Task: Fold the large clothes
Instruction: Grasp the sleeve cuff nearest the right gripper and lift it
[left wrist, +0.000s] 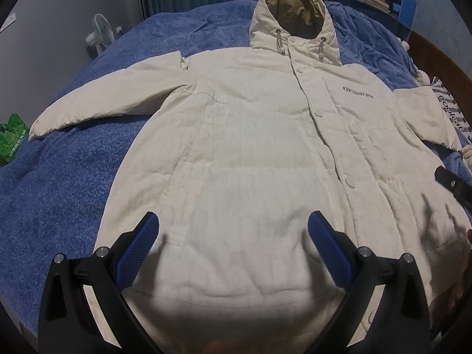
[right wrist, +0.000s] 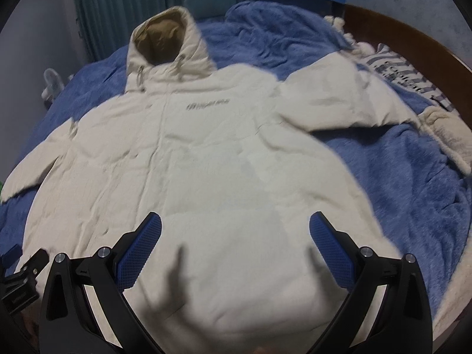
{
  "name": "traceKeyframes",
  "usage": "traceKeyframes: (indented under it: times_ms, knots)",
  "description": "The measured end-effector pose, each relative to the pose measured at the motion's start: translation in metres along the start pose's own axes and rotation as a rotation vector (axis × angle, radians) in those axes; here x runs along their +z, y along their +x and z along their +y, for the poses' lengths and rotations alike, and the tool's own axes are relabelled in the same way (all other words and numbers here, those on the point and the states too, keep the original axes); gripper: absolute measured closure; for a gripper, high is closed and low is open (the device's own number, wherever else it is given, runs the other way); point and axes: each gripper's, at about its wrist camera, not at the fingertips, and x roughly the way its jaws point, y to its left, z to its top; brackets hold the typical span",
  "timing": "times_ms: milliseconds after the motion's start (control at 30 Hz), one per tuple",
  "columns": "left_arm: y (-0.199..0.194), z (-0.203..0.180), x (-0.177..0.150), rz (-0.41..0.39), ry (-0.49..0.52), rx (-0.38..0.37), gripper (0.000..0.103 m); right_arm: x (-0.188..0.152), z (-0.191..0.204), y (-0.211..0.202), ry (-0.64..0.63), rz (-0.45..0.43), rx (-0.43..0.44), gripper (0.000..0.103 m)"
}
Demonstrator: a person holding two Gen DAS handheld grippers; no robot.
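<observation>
A large cream hooded padded jacket (left wrist: 259, 147) lies flat, front up, on a blue blanket (left wrist: 73, 153), hood far, hem near, both sleeves spread out. It also shows in the right wrist view (right wrist: 206, 162). My left gripper (left wrist: 233, 236) is open and empty, hovering over the lower left part of the jacket near the hem. My right gripper (right wrist: 236, 236) is open and empty over the lower right part near the hem. The right gripper's black body shows at the right edge of the left wrist view (left wrist: 454, 184).
The blue blanket (right wrist: 398, 177) covers the bed. A striped garment (right wrist: 401, 70) and a fluffy cream item (right wrist: 448, 144) lie at the right by the wooden headboard (right wrist: 427, 44). A small white fan (left wrist: 100, 34) and green packet (left wrist: 11, 138) are at left. Teal curtains (right wrist: 132, 6) hang behind.
</observation>
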Motion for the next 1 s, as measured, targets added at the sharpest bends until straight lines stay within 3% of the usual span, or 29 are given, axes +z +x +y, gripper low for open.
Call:
traceKeyframes:
  times_ms: [167, 300, 433, 567, 667, 800, 1000]
  knots:
    - [-0.003, -0.003, 0.009, -0.036, 0.037, -0.061, 0.007, 0.019, -0.025, 0.003, 0.019, 0.013, 0.003, 0.006]
    - [-0.008, -0.010, 0.025, -0.089, 0.060, 0.032, 0.007, 0.043, -0.053, 0.008, 0.021, -0.029, -0.074, 0.006]
    - [-0.017, -0.014, 0.045, -0.188, 0.047, 0.028, 0.007, 0.066, -0.098, 0.030, 0.100, -0.014, -0.081, 0.006]
    - [-0.003, -0.027, 0.063, -0.171, 0.076, 0.036, 0.007, 0.090, -0.158, 0.062, 0.214, 0.013, -0.152, 0.006]
    - [0.013, -0.029, 0.064, -0.131, 0.066, 0.008, 0.006, 0.095, -0.202, 0.086, 0.337, 0.039, -0.105, 0.009]
    - [0.033, -0.030, 0.054, -0.097, 0.061, 0.009, 0.007, 0.095, -0.233, 0.118, 0.444, 0.103, 0.005, 0.045]
    - [0.053, -0.036, 0.049, -0.060, 0.102, -0.022, 0.007, 0.099, -0.261, 0.151, 0.587, 0.082, 0.143, 0.049]
